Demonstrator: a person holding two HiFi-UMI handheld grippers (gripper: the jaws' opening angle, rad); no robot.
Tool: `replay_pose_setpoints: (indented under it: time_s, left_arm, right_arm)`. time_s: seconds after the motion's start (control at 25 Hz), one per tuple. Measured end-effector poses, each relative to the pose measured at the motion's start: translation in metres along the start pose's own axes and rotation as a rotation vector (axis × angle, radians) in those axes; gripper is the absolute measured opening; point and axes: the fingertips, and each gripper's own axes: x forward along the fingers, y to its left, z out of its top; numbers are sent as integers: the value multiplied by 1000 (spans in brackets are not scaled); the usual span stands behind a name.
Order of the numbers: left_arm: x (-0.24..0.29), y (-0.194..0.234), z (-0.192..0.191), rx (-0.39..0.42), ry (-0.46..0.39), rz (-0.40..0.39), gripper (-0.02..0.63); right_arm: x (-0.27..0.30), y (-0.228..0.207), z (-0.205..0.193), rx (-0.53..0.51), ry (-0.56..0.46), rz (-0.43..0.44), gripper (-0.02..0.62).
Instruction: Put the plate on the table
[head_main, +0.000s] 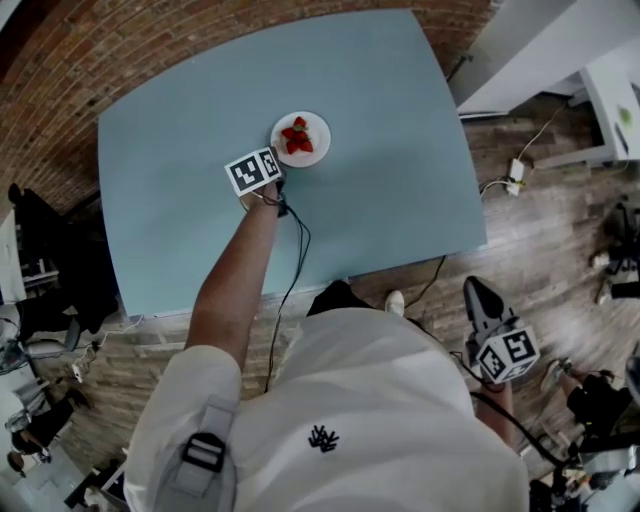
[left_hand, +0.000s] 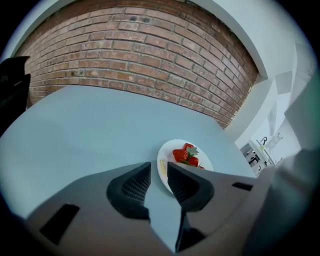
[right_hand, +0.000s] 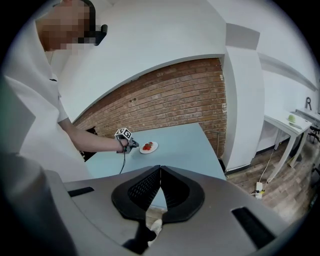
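Note:
A small white plate (head_main: 316, 133) with a few strawberries (head_main: 297, 138) lies flat on the light blue table (head_main: 380, 200). My left gripper (head_main: 277, 170) reaches over the table to the plate's near-left edge. In the left gripper view its jaws (left_hand: 159, 172) stand slightly apart; the plate's rim (left_hand: 163, 167) shows in the gap at the tips, and the right jaw hides part of the plate. My right gripper (head_main: 480, 298) hangs off the table at my right side, shut with nothing in it (right_hand: 160, 172). The right gripper view shows the plate (right_hand: 149, 147) from afar.
A brick wall (left_hand: 150, 55) runs behind the table. A black cable (head_main: 295, 250) trails from the left gripper over the table's near edge. White furniture (head_main: 610, 100) and a power strip (head_main: 515, 175) are on the wooden floor to the right. Dark equipment (head_main: 40, 260) stands at the left.

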Motion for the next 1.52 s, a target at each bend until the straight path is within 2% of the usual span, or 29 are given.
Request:
replay_pose_setpoints:
  time_s: [0.2,0.4,0.6,0.72,0.84,0.96,1.12,1.52]
  left_arm:
    - [-48,1,-6,-25,-79,-23,92]
    - [-106,2,-32,-69,-163,-40,92]
    - [-170,-6,-71,-137,-238,-85,92]
    - [-206,-17,-104,-178,-255,-102,87]
    - [-241,-32,-141,-189,-258,-114,8]
    - [-275,-51,-175,-195,-272,-135,2]
    - [-319,-90,-211,-103,-288,-180,2]
    - [-394,-220,-278,140,-280,-420,2]
  right_arm:
    - [-1,0,-3,-42,-9,74,8]
    - [-7,-2,-5,-103,-28,170,8]
    - [-17,-2,-8,-143,-50,254,8]
    - [-22,-3,-14,-162,-54,300,8]
    - [-29,-2,-20,-175,-56,339,8]
    - [-38,2,-26,-206,-59,381,8]
    - [-49,7,-34,-238,-55,414,8]
    - [-88,28,-52,-304,-62,486,8]
